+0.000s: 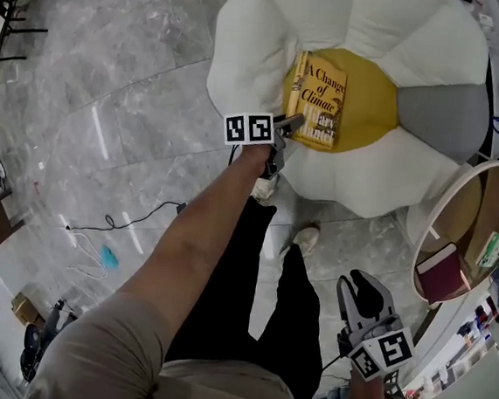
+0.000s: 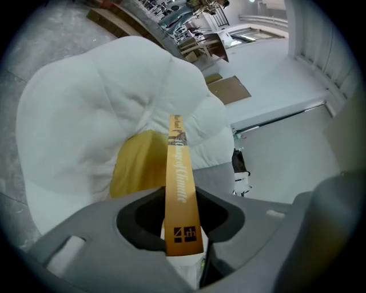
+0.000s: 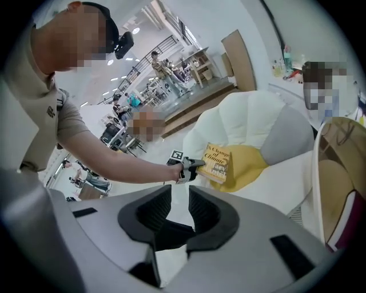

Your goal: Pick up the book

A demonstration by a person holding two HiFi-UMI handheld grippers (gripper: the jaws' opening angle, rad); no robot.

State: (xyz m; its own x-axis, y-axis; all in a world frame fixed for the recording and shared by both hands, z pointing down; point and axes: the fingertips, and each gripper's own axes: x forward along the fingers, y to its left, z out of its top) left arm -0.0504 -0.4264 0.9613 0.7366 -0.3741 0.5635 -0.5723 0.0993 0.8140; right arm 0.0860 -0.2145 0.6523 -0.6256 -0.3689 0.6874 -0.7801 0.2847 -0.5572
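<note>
We count two grippers and two books. The left gripper (image 1: pixel 289 122) is clamped on the spine corner of one yellow book (image 1: pixel 317 97), which sits over the yellow centre (image 1: pixel 373 101) of one white flower-shaped cushion (image 1: pixel 275 30) with a single grey petal (image 1: pixel 441 121). The right gripper (image 3: pixel 174 209) has its jaws spread, with nothing between them. One maroon book (image 1: pixel 441 272) lies on the round table (image 1: pixel 430 222).

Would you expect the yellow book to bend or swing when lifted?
Probably stays stiff: the book runs straight out of the left tool. Its slim spine suggests light weight. Gripped at one end, it may pivot.
</note>
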